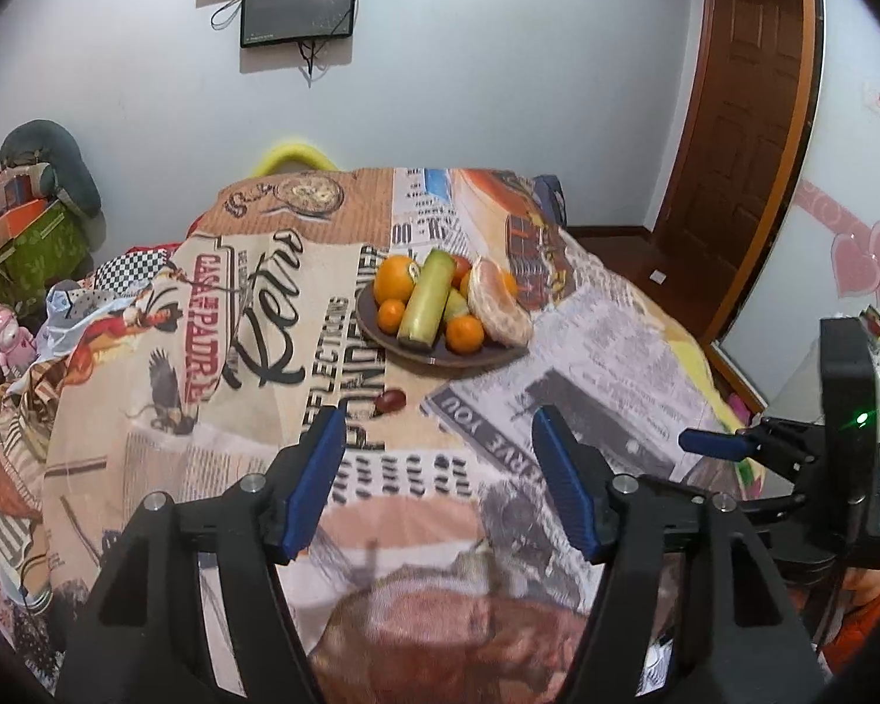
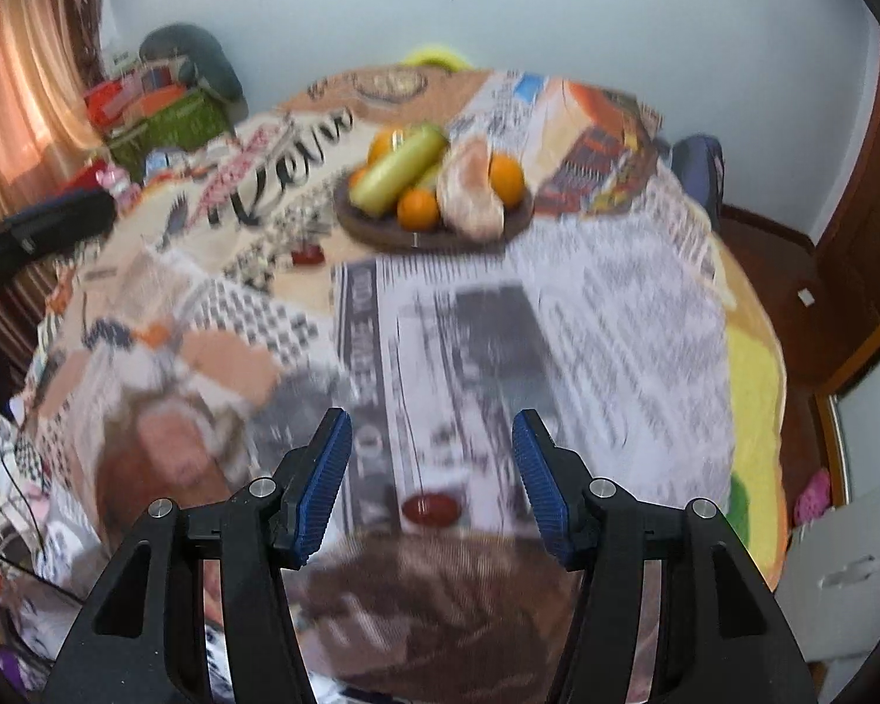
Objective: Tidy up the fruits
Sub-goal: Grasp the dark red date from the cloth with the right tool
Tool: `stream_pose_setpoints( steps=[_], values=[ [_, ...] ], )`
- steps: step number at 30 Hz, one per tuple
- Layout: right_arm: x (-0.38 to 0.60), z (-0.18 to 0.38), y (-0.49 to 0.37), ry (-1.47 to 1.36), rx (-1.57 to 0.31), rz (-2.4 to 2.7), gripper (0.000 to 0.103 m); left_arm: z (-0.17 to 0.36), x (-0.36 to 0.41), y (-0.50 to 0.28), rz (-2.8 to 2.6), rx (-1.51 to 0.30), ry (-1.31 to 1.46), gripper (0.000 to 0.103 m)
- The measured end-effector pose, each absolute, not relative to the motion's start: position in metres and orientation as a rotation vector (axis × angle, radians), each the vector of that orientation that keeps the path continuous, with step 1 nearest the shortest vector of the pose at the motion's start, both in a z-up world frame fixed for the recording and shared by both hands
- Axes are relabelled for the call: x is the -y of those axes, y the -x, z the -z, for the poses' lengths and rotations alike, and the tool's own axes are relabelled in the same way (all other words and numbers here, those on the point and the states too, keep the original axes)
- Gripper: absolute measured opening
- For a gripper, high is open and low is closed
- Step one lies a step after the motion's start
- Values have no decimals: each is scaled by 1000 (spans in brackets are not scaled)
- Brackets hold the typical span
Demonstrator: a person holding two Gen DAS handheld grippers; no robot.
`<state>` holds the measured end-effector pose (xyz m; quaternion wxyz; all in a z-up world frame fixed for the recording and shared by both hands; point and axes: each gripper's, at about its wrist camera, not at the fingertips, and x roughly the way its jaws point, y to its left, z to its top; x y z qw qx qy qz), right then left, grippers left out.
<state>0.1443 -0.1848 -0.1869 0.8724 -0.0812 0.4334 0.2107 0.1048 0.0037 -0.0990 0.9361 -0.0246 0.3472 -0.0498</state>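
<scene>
Orange-heaped fruit plate (image 1: 381,333) — one stray grape (image 1: 390,400)

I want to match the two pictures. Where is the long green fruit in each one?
Left wrist view: the long green fruit lies on the dark plate, a little above the middle.
Right wrist view: it lies on the same plate, in the upper middle, blurred.
Shared landmark: the big "Retro" lettering on the tablecloth, left of the plate.

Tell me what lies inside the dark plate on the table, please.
The dark plate holds several oranges, a long green-yellow fruit and a large peeled pale fruit. A red fruit shows behind them, mostly covered. The plate's floor under the pile cannot be seen.
</scene>
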Motion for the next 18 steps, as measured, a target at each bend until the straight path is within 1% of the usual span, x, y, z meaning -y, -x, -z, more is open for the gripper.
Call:
stream_pose_setpoints(
  steps=[6,9,11,13,18],
  values=[
    [190,226,-142,172,-994,-446,53,120,-8,-106,94,-771,65,66],
    [191,238,-141,151,-1021,-462,44,130,-10,-109,86,-797,62,66],
    [193,240,-141,127,-1017,-472,40,136,-11,-112,82,-812,63,66],
    [193,239,-143,120,-1020,-480,27,140,-12,-115,79,-824,66,66],
    [192,233,-145,127,-1007,-492,27,151,-18,-128,72,-850,79,66]
  ],
)
